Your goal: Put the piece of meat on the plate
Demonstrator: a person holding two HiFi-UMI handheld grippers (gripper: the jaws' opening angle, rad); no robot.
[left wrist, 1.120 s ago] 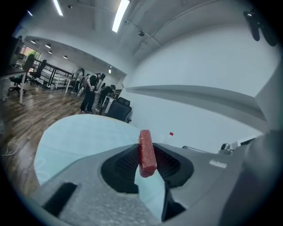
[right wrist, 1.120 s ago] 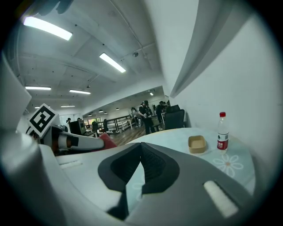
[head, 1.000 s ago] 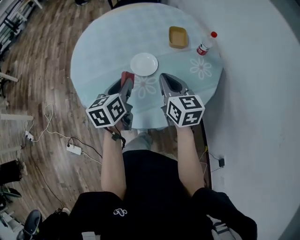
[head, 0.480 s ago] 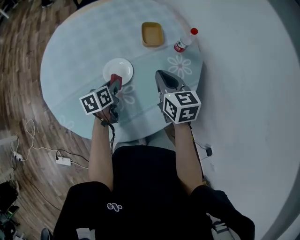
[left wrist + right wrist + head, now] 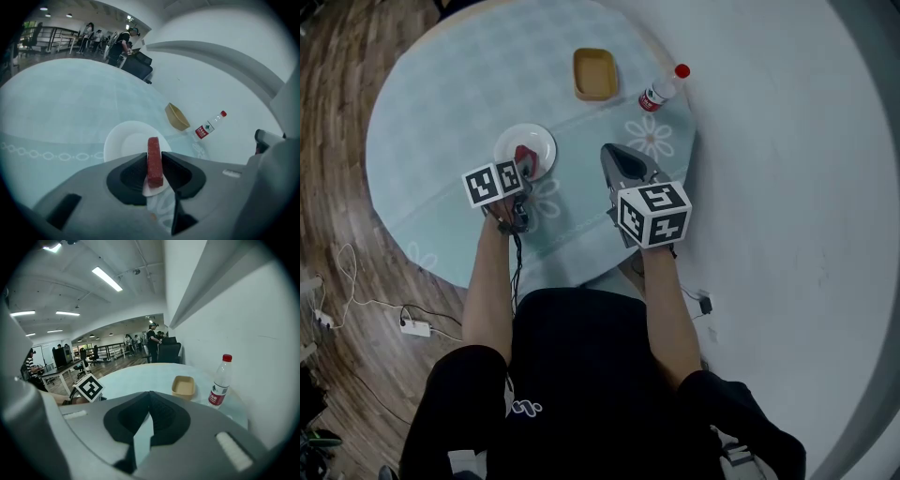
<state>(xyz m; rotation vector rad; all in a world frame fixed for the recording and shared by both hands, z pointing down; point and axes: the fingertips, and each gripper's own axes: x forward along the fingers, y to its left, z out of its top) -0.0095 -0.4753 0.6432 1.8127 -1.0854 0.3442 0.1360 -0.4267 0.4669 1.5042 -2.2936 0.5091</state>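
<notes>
A red strip of meat [image 5: 525,157] [image 5: 154,161] stands on edge between the jaws of my left gripper [image 5: 523,164] [image 5: 154,158], which is shut on it. The meat hangs low over the near part of a small white plate [image 5: 541,140] [image 5: 117,140] on the round table. I cannot tell whether it touches the plate. My right gripper [image 5: 616,156] [image 5: 149,394] hovers to the right of the plate, shut, with nothing between its jaws.
The table [image 5: 441,103] has a pale blue patterned cloth. Beyond the plate lie a tan shallow dish [image 5: 594,73] [image 5: 177,117] [image 5: 183,386] and a red-capped water bottle [image 5: 661,89] [image 5: 209,126] [image 5: 220,380]. A white wall curves along the table's right side.
My left gripper has carried the meat forward and down, from the plate's near edge to over the plate. The right gripper has shifted a little forward.
</notes>
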